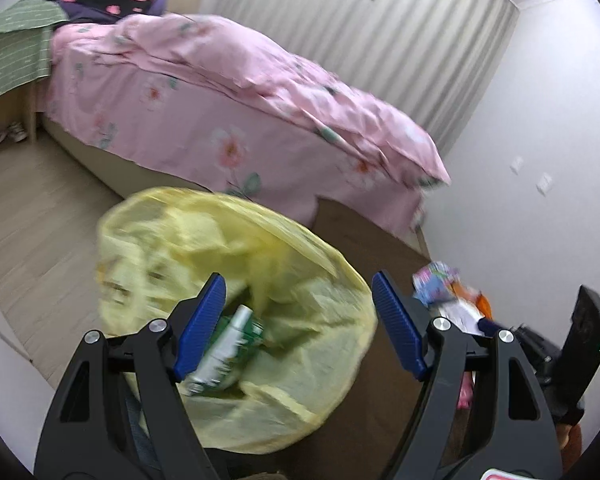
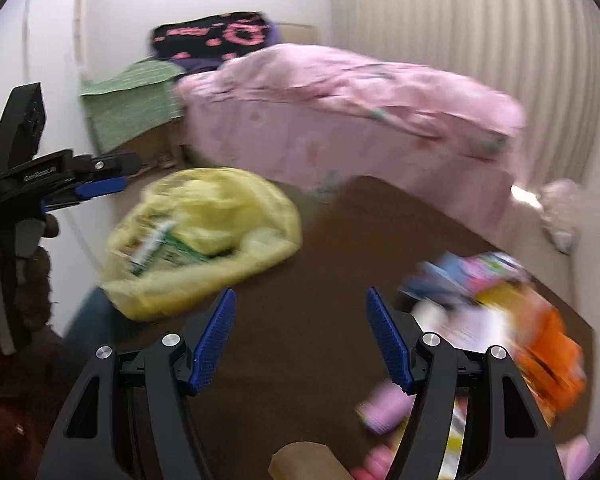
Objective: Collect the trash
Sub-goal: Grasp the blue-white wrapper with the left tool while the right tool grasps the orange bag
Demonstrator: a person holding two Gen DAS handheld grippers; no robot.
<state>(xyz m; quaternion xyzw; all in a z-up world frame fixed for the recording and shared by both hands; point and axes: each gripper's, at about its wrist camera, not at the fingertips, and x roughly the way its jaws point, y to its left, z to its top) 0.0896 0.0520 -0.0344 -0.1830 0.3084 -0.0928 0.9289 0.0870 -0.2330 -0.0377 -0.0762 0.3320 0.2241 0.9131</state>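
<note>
**Op:** Left gripper [image 1: 298,292] sits over the mouth of the yellow trash bag [image 1: 300,320]. Jaws spread wide, nothing between the blue pads [image 1: 202,324]. Released, I'd log.

**Obs:** Touching the bag?

**Op:** Can't tell. From the left wrist view the left pad overlaps the bag's opening, but the frame is smeared. Inside the bag I see a green-and-white bottle [image 1: 224,348] lying on its side, just beside that pad.

**Obs:** And the right one?

**Op:** Right gripper [image 2: 300,312] is also wide open, empty, hanging above the brown table [image 2: 300,248]. No contact with anything that I can make out.

**Obs:** Where's the remaining trash?

**Op:** Heap of colourful wrappers [image 2: 492,304] on the table's right side, just beside the right pad [image 2: 388,344]. Orange, white, blue and pink pieces, all blurred; I can't separate them. A pink item [image 2: 384,408] lies lower down, partly behind the right finger. A tan scrap [image 2: 304,462] shows at the bottom edge. In the left wrist view the same heap [image 1: 448,292] shows right of the left gripper.

**Obs:** Bag position?

**Op:** From the right wrist view the bag [image 2: 204,236] slumps at the table's left edge, mouth open, green-and-white packaging [image 2: 156,244] visible inside. The left gripper [image 2: 100,186] shows at the far left there, near the bag; its jaws are side-on in that view. Pink floral bed [image 2: 340,120] behind, well apart from both grippers.
</note>
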